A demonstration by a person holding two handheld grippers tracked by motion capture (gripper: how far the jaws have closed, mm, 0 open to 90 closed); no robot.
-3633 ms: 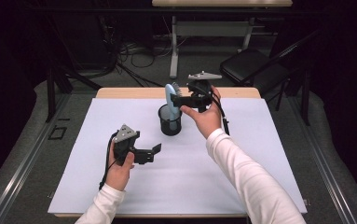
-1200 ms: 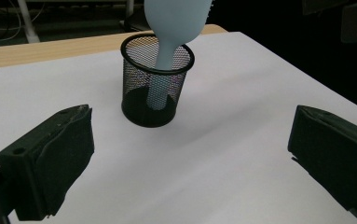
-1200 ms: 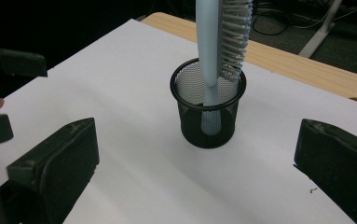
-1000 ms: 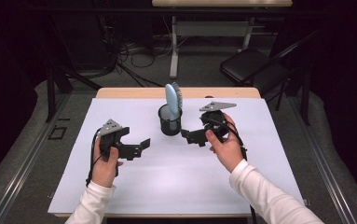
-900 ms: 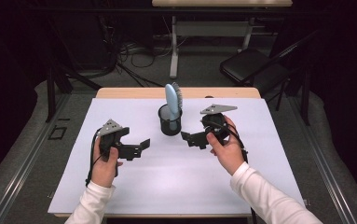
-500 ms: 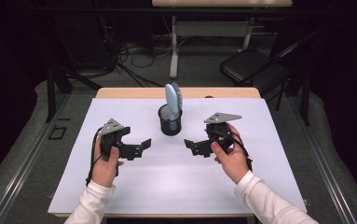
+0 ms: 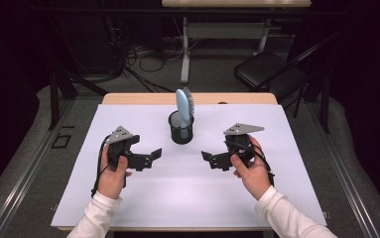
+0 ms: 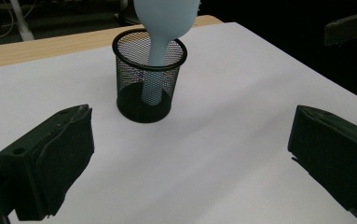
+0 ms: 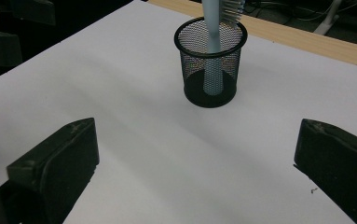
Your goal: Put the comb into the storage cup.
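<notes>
Pale blue plastic hairbrush [image 7: 182, 103] upright, bristles up, in black wire-mesh cup [image 7: 181, 128] near table's far edge; left gripper [image 7: 150, 157] and right gripper [image 7: 209, 159] both wide, empty.

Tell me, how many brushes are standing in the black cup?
1. A single light blue plastic hairbrush stands handle-down in the black wire-mesh cup, bristle head sticking out the top. The mesh is see-through, and nothing else shows inside.

One hairbrush [image 7: 183, 103], one mesh cup [image 7: 181, 127], apparently nothing else.
</notes>
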